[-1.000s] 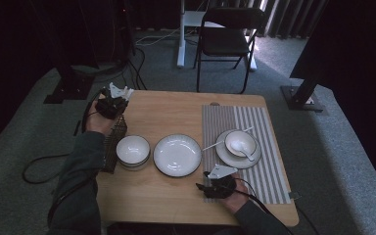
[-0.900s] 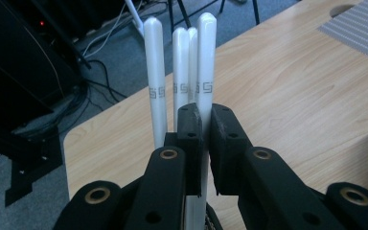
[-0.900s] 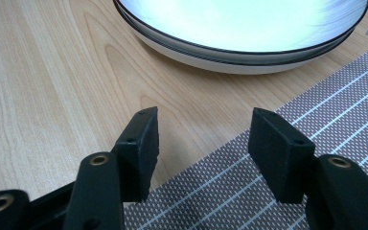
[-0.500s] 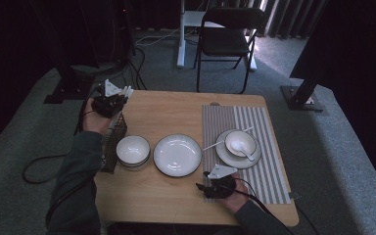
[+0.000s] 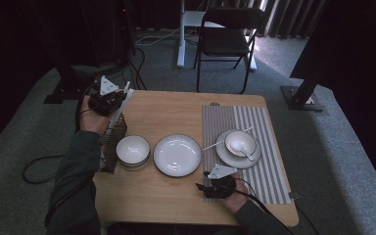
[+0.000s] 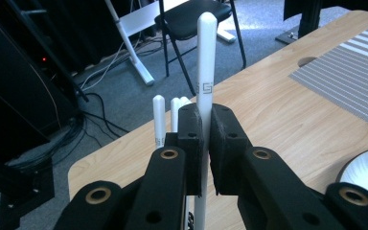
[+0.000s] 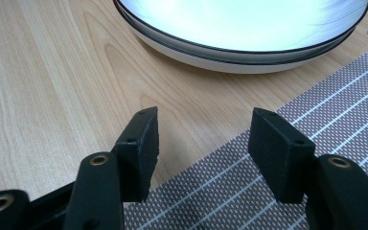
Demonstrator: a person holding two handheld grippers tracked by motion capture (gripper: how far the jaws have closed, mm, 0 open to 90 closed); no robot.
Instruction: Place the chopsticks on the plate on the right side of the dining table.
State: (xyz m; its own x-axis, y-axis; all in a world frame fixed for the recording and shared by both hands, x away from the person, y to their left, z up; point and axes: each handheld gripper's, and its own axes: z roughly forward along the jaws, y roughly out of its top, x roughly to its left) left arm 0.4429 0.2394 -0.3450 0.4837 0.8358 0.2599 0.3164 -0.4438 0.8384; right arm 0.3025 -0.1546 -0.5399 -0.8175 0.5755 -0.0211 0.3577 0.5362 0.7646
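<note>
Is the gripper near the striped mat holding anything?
No: in the right gripper view the right gripper has its jaws apart with nothing between them, just bare table and the mat's edge below.

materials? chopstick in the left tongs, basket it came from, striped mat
Chopstick: looks like white plastic or melamine, smooth, slight sheen, grey printed mark.
Basket: dark wire mesh, probably coated metal, see-through grid.
Mat: woven textile or vinyl, matte, grey-brown with white stripes, dotted weave visible.
</note>
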